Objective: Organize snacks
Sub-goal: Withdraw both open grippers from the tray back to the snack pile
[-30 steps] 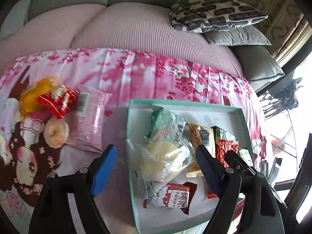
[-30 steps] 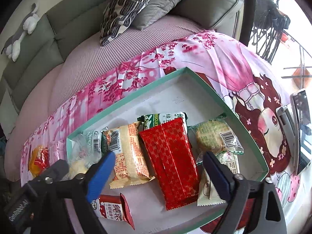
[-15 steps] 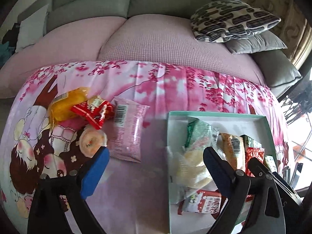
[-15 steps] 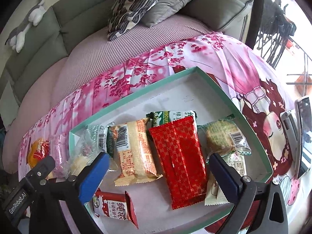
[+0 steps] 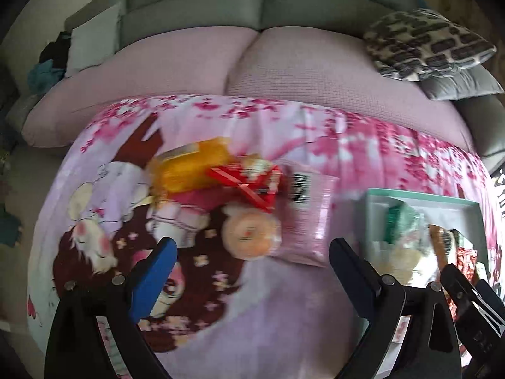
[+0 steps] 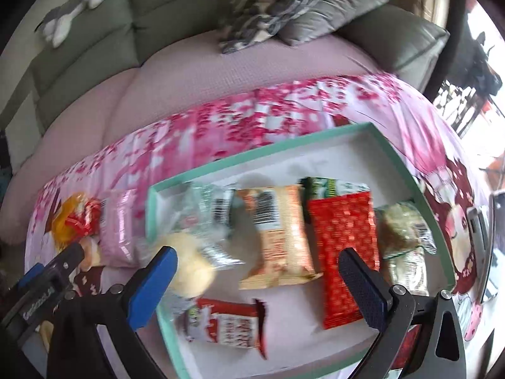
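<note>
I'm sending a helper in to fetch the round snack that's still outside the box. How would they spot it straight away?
Start at the teal-rimmed box on the pink cartoon cloth, then look to the loose pile beside it. The round snack lies at the near edge of that pile, against the pink barcoded packet. It is the only pale, disc-shaped one; its neighbours are a yellow pack and a red wrapper.
</note>
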A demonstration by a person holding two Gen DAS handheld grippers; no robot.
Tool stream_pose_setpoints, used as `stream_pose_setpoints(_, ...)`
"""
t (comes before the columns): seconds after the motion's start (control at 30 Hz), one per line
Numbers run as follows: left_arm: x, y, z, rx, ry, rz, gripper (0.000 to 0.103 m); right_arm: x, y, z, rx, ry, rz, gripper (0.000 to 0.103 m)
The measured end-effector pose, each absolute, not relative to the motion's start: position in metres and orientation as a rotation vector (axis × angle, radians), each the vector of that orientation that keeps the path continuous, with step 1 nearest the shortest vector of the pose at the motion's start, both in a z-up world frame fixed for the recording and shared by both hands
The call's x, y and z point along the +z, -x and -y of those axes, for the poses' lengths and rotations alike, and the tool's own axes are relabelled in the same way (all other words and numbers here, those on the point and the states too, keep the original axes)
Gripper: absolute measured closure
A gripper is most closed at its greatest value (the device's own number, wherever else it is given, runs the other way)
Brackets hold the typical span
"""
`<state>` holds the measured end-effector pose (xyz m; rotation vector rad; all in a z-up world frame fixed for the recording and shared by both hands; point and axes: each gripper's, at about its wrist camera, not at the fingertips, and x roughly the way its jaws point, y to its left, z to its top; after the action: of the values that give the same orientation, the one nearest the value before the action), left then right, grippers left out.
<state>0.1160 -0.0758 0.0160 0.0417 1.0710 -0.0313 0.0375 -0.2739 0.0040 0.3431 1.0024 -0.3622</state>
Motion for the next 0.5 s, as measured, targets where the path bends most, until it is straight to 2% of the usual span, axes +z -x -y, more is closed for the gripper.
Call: stream_pose_setpoints(0.5,0.01,-0.125,-0.04,0.123,0.107,-1.111,0.006,0.013,-0.06,0.196,-0.174,-0.255,-0.998,0.0)
